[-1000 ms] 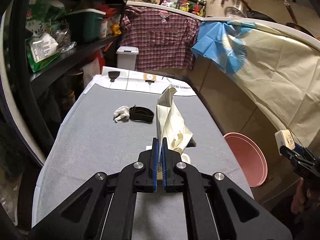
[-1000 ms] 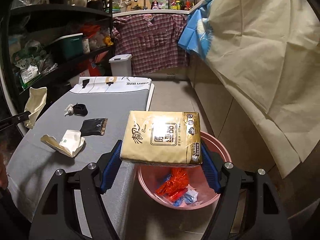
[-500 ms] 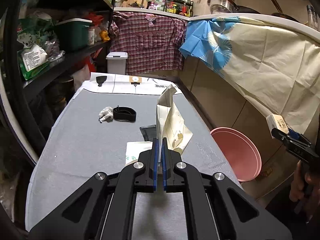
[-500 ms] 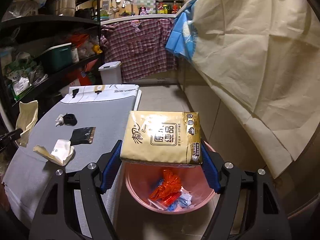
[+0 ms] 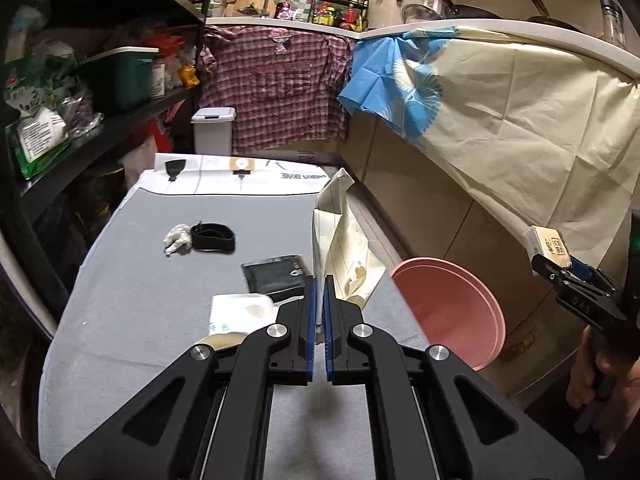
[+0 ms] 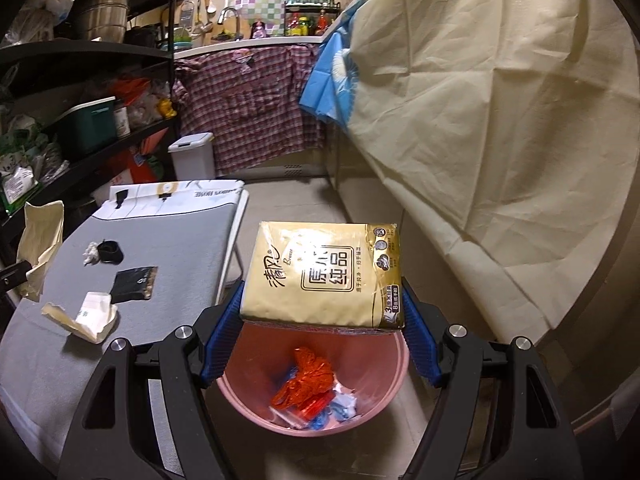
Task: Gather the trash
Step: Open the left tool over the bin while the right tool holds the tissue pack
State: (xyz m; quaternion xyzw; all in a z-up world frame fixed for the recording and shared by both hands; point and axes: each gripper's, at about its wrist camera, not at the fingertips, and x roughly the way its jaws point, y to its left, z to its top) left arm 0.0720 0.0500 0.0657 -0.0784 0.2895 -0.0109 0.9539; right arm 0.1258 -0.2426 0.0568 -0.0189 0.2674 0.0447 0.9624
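Here right gripper [image 6: 320, 316] holds tissue pack [image 6: 324, 274] seemingly over bin [image 6: 394, 368].

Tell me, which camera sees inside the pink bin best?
The right wrist view: it looks down into the pink bin, showing red and blue trash inside. The left wrist view shows only its rim and inner wall beside the table.
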